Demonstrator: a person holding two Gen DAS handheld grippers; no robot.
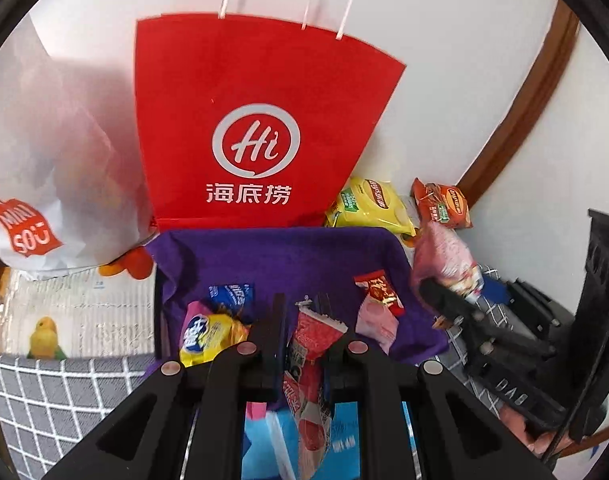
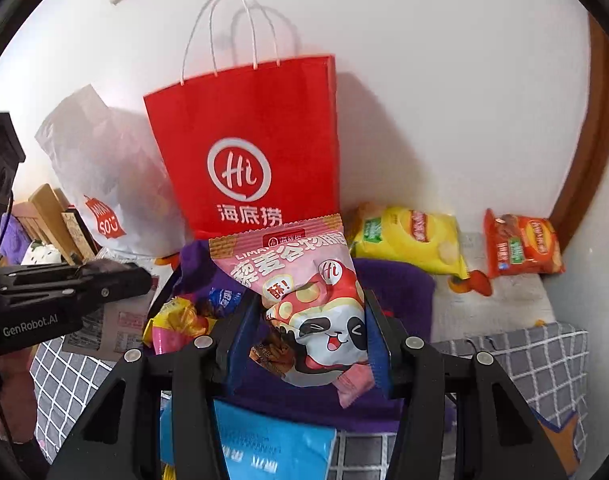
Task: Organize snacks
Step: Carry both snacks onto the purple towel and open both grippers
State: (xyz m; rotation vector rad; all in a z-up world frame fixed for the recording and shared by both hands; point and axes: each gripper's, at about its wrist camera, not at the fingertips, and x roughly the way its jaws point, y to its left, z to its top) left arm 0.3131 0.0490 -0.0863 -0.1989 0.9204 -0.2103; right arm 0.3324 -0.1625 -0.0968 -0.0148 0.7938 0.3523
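A tall red paper bag with white cord handles (image 1: 260, 120) stands against the white wall, and a crumpled white plastic shopping bag (image 1: 52, 184) leans just beside it. In front of them sits a purple fabric storage bin (image 1: 288, 252) on a grey checked bedsheet (image 1: 52, 396), with several wrapped snacks inside: a yellow-and-pink packet (image 1: 208, 334), a small blue packet (image 1: 232, 296) and a small red-and-pink sachet (image 1: 378, 308). Behind the bin's far right corner lie a yellow crisp bag (image 2: 412, 240) and an orange crisp bag (image 2: 520, 246), well apart from both tools. The right hand-held gripper (image 2: 310, 340) is clamped on a puffy pink snack bag printed with a panda (image 2: 304, 300), held above the bin. The left hand-held gripper (image 1: 304, 344) is closed on a slim red-and-white wrapped snack (image 1: 310, 380), over the bin's near edge.
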